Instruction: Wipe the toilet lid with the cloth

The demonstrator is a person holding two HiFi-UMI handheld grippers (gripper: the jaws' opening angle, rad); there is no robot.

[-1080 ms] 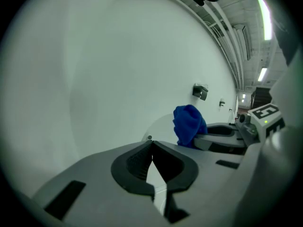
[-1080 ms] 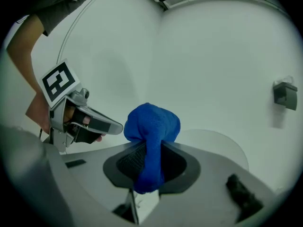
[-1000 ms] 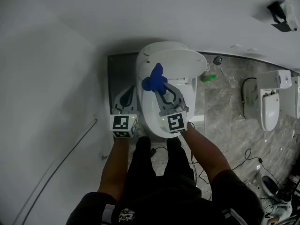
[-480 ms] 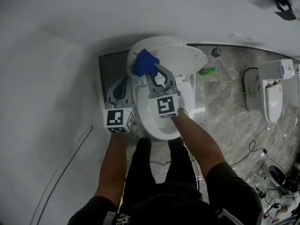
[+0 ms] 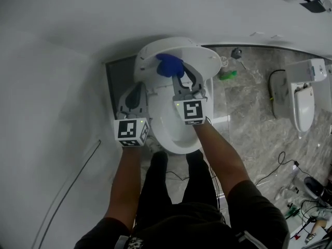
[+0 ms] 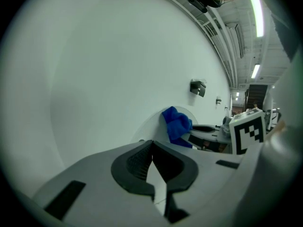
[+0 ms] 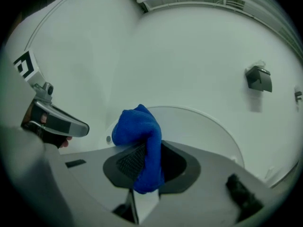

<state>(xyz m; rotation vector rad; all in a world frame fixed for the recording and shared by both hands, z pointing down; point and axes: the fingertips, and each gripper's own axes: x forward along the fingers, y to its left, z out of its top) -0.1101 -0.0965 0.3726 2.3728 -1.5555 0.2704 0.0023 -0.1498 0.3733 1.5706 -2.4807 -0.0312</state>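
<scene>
A white toilet stands against the wall with its lid [image 5: 199,61] raised. My right gripper [image 5: 174,72] is shut on a bunched blue cloth [image 5: 169,65], which rests against the inner face of the lid [image 7: 199,131]. In the right gripper view the blue cloth [image 7: 142,145] hangs pinched between the dark pads. My left gripper [image 5: 136,95] is shut with nothing in it and hovers by the left side of the toilet, beside the bowl rim [image 5: 155,131]. From the left gripper view the cloth [image 6: 177,126] shows ahead against the lid.
A white wall runs close on the left and behind the toilet. A green object [image 5: 227,75] lies on the grey marble floor to the right, near a second white toilet [image 5: 301,95]. Cables [image 5: 282,162] trail across the floor at right. A wall-mounted holder [image 7: 259,79] sits right of the lid.
My right gripper has carried the cloth up from above the bowl onto the raised lid, then a little to the right across it. The left gripper has shifted slightly toward the wall.
</scene>
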